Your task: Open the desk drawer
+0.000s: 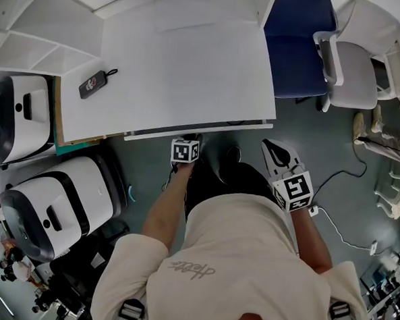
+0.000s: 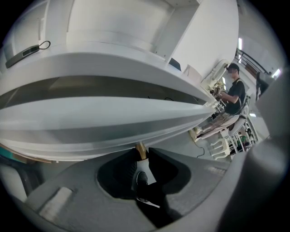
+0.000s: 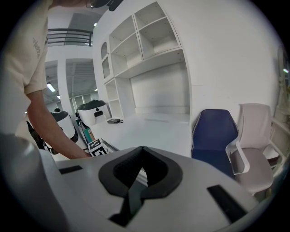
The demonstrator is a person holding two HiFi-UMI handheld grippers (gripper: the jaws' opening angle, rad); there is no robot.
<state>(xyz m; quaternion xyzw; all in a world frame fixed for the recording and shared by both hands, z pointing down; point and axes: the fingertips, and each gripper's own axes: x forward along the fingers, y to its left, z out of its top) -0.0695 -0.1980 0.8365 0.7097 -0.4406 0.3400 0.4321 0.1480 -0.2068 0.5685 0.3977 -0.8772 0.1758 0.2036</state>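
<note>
A white desk (image 1: 185, 74) stands against the wall, its top bare but for a small black gadget (image 1: 95, 84) with a cord loop, lying near the left edge. On the grey floor (image 1: 309, 139) stand a blue chair (image 1: 298, 40), a pale chair (image 1: 354, 77) beside it, and two white-and-black machines (image 1: 48, 211) at the left. A thin cable (image 1: 337, 232) trails across the floor.

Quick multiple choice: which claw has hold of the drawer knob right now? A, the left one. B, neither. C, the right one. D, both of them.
A: the left claw is closed on the small brass knob under the drawer front, while the right claw is shut on nothing, apart from the desk.
</note>
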